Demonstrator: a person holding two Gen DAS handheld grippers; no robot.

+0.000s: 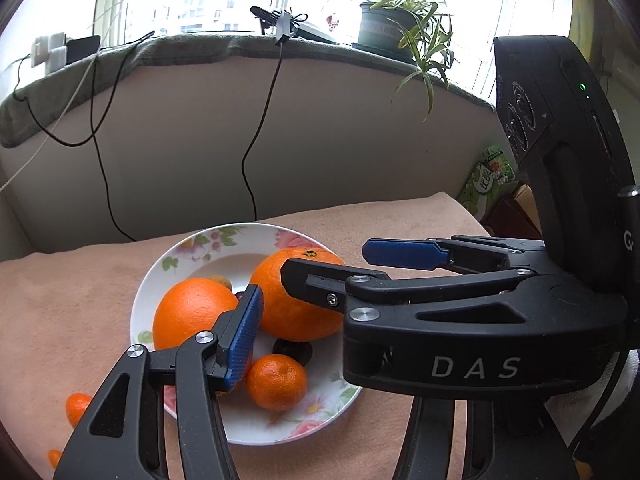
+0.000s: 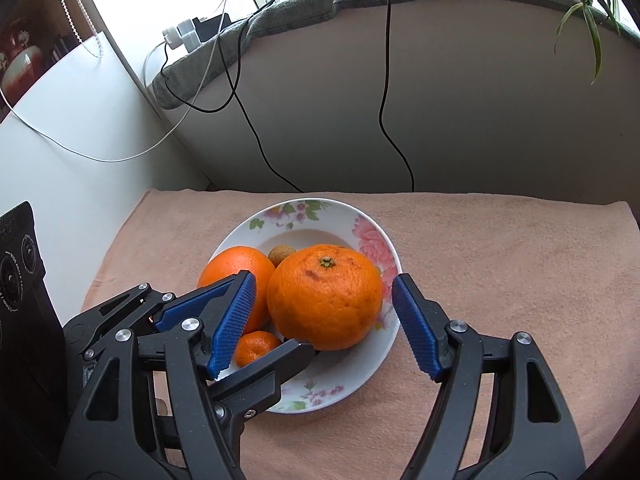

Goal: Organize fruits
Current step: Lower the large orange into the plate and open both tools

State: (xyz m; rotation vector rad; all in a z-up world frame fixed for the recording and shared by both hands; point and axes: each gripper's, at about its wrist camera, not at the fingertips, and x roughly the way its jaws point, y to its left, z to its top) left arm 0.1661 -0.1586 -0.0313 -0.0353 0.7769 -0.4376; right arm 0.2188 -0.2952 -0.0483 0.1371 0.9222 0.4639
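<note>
The biggest risk is a collision between the two tools — the black right gripper (image 2: pixel 324 324) and the black left gripper (image 2: pixel 240 320) crowd the same white floral-rimmed ceramic plate (image 2: pixel 372 236), and a left finger crosses low in front of the fruit. A nudge there could tip the plate on the soft peach towel (image 2: pixel 500 248) or roll the fruit off.

The large bumpy orange with a green stem (image 2: pixel 325 296) sits on the plate between the right gripper's blue pads (image 2: pixel 414 330), which stand wide apart and not touching it; closing off-centre may squirt it sideways into the smooth round orange (image 2: pixel 232 266). The left gripper's jaws are likewise spread, empty, angled down from the left.

The small mandarin (image 2: pixel 256 346) and a tiny brown fruit (image 2: pixel 281 254) also lie on the plate; another mandarin (image 1: pixel 76 408) is off it.
</note>
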